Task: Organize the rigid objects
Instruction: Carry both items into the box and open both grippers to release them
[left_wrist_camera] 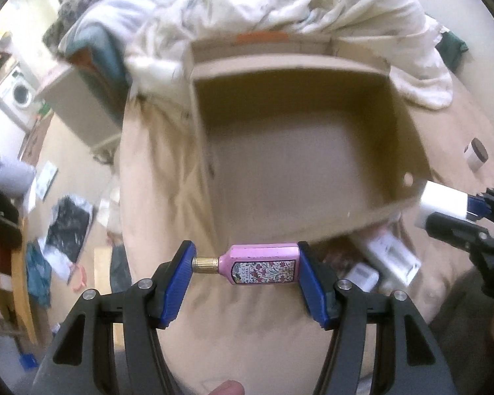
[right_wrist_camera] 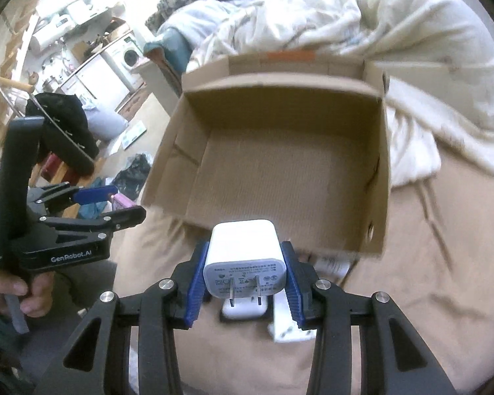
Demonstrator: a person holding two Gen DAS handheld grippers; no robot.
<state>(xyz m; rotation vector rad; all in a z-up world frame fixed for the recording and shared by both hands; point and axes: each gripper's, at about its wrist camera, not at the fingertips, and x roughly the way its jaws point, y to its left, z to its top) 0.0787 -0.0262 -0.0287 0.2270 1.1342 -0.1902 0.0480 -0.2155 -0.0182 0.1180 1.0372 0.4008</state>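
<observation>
Left wrist view is pretty smeared, so the cardboard box (left_wrist_camera: 299, 151) in the middle reads as a blurry brown tub with soft walls, and the white stuff on the beige bedding (left_wrist_camera: 247, 335) under its lower right corner is hard to make out, maybe small white boxes, can't say. At the bottom centre the left gripper (left_wrist_camera: 243, 265) has its blue pads about half apart and pinched end to end on a pink perfume bottle (left_wrist_camera: 261, 263): gold cap against the pad at frame left, base against the pad at frame right, so the bottle lies sideways across the frame with its flowery label facing the camera. At the right edge the other tool pokes in, mostly cut off. Right wrist view is sharper. The right gripper (right_wrist_camera: 245, 271) sits bottom centre, pads close together and squeezed on the sides of a white charger (right_wrist_camera: 243, 256), whose two metal prongs point back at the camera while its rounded end points up the frame at the box (right_wrist_camera: 280, 164). More white items (right_wrist_camera: 291, 326) lie below it, half hidden by the charger and fingers. At the left edge a hand (right_wrist_camera: 19, 291) grips the left tool's handle, and only a sliver of pink bottle shows there. Crumpled white duvet (right_wrist_camera: 362, 23) fills the top.
</observation>
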